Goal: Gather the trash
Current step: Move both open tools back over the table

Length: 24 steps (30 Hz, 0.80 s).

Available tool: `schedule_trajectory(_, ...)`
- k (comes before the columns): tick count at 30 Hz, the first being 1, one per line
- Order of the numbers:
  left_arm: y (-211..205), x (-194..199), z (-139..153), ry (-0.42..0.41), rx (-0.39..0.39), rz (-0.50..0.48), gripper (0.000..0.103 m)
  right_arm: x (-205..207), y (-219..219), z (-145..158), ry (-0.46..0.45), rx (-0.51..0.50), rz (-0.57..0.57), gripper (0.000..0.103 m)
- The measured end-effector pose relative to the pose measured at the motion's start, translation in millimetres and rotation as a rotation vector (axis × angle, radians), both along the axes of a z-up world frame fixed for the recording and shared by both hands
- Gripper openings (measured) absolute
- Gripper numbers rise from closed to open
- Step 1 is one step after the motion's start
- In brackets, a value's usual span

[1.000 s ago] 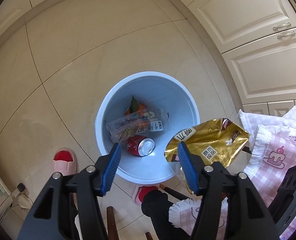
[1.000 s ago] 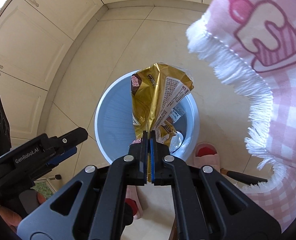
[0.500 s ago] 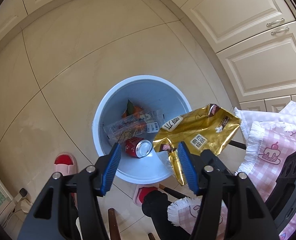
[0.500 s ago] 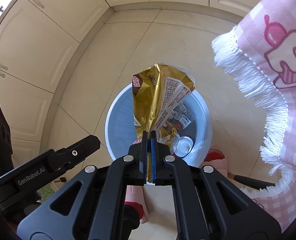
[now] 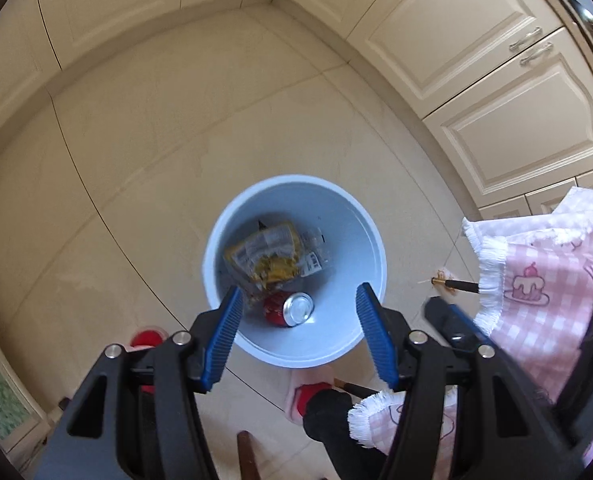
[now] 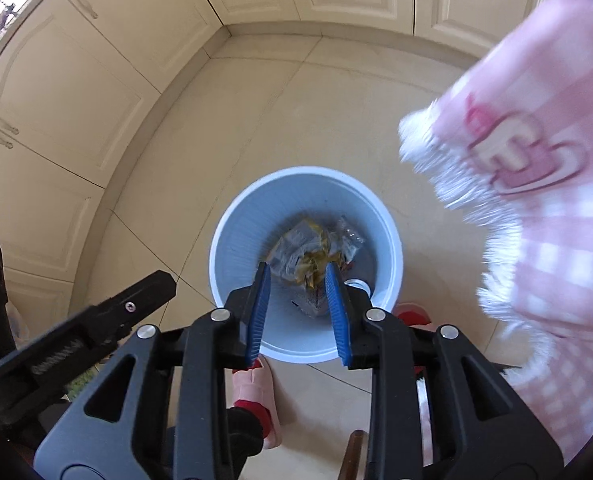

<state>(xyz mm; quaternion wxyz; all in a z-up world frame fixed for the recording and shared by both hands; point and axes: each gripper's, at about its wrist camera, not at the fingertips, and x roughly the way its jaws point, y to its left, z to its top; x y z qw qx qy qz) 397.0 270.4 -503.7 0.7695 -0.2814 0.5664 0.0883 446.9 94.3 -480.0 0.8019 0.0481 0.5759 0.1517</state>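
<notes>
A light blue trash bin (image 5: 352,240) stands on the tiled floor, seen from above; it also shows in the right wrist view (image 6: 252,220). Inside lie a gold snack bag (image 5: 270,260), a red drink can (image 5: 290,309) and a clear wrapper (image 5: 314,250). The gold bag (image 6: 308,256) lies in the bin below my right gripper (image 6: 297,280), which is open and empty above the bin's near rim. My left gripper (image 5: 296,304) is open and empty above the bin too. The right gripper's tip (image 5: 448,316) shows at the left wrist view's right.
Cream cabinets (image 5: 496,80) line the walls around the floor corner. A pink checked tablecloth with white fringe (image 5: 544,280) hangs at the right, also in the right wrist view (image 6: 544,200). Pink-and-red slippers (image 6: 256,392) stand by the bin's near side. A dark wooden chair top (image 5: 246,456) is below.
My right gripper has opened and let go of the gold snack bag, which has dropped into the bin. Both grippers have risen higher above the bin.
</notes>
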Motion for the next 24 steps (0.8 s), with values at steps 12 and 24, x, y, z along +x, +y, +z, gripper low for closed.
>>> schedule_trajectory(12, -28, -58, 159, -0.267, 0.094, -0.016, 0.058, -79, -23, 182, -0.389, -0.016, 0.041, 0.030)
schedule_trajectory(24, -178, -89, 311, -0.549, 0.158, -0.303, 0.064, -181, -188, 332, -0.705, -0.012, -0.173, 0.050)
